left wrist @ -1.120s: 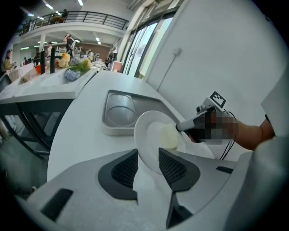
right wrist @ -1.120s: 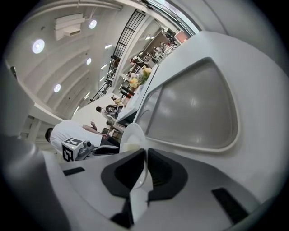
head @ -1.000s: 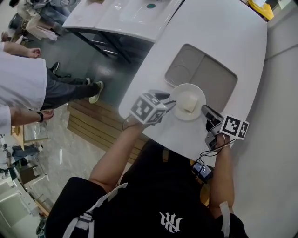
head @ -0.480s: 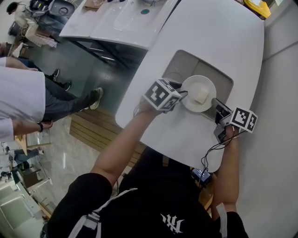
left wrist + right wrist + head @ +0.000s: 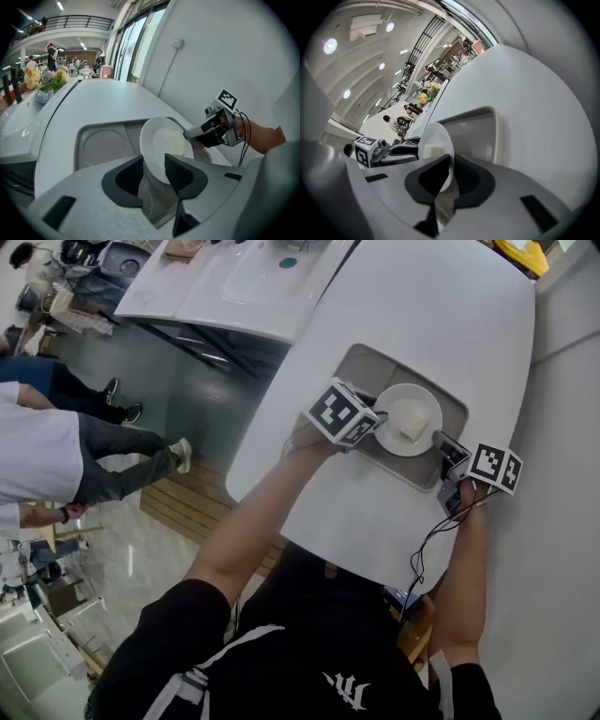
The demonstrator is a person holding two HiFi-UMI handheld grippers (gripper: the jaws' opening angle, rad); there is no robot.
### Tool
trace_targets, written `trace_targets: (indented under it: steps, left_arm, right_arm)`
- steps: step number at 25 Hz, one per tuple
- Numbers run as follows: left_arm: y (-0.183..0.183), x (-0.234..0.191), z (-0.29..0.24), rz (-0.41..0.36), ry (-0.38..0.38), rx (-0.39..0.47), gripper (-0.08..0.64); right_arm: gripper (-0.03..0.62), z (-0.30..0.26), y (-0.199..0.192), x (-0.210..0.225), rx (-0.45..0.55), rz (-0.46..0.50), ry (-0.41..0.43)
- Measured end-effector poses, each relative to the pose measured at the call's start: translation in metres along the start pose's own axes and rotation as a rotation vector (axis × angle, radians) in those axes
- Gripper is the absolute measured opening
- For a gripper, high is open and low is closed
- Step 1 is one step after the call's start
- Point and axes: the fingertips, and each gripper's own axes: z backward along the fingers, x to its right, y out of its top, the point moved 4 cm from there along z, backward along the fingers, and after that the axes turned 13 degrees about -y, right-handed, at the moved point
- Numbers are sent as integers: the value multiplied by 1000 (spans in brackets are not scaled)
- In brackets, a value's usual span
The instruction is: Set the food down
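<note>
A white plate (image 5: 409,420) with a pale block of food (image 5: 411,424) is over the larger compartment of a grey tray (image 5: 361,371) on the white table. My left gripper (image 5: 378,417) is shut on the plate's left rim, and my right gripper (image 5: 441,441) is shut on its right rim. In the left gripper view the plate (image 5: 159,133) stands between the jaws of my left gripper (image 5: 153,158), with the food (image 5: 176,143) beyond. The right gripper view shows my right gripper (image 5: 452,159) pinching the plate's (image 5: 433,138) edge. Whether the plate touches the tray I cannot tell.
The tray's left compartment (image 5: 101,145) has a round recess. A second white counter (image 5: 244,277) stands beyond a gap at the upper left. People (image 5: 56,442) stand on the floor at the left, beside a wooden slatted platform (image 5: 183,498). A yellow object (image 5: 525,254) lies at the far corner.
Both grippers have carried the plate away from the table's near edge and over the tray. The people at the left have shifted.
</note>
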Motion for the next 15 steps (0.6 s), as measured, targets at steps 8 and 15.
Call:
trace_targets:
  steps: [8,15]
  left_arm:
    - [-6,-6,-11,-12,27,-63,135]
    - [-9,-5,-15,-92,98,-165,135]
  right_arm:
    - [25,-7,-1,0,-72,139,-113]
    - [44,-9,-2,-6,-86,286,-218]
